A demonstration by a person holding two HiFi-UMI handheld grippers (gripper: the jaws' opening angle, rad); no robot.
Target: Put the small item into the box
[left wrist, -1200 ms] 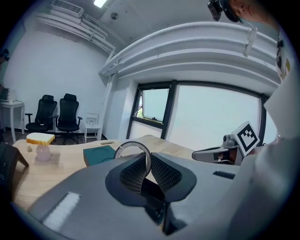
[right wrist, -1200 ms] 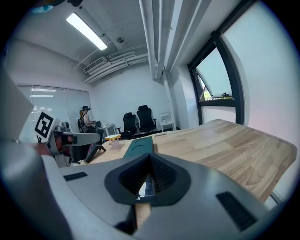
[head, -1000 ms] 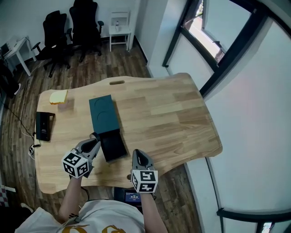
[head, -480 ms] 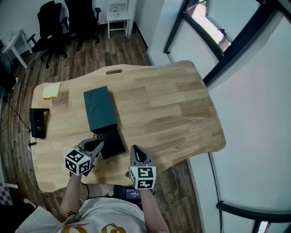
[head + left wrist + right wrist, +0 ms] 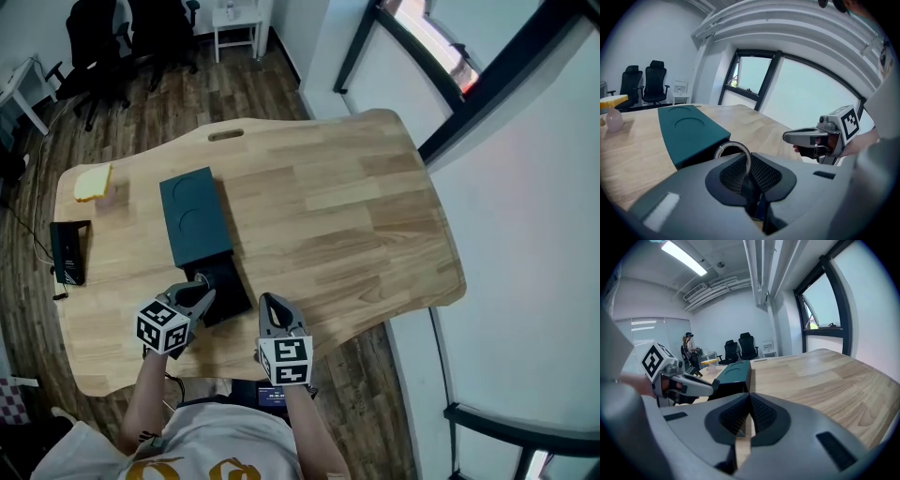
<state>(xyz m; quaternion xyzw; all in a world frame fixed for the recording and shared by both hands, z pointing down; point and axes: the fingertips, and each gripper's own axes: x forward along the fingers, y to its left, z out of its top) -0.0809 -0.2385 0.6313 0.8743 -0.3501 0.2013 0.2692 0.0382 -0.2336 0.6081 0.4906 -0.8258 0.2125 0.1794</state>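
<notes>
Pinches a small metal ring (image 5: 731, 143) on edge in the left gripper (image 5: 199, 292), just at the left edge of the black inner tray (image 5: 230, 287) slid out from the dark teal box (image 5: 192, 217) on the counter (image 5: 356, 216), likely for a short, straight drop into the open tray. Holds the right gripper (image 5: 271, 312) pressed together on nothing, low by the counter's front edge, apparently parked clear of that drop.
</notes>
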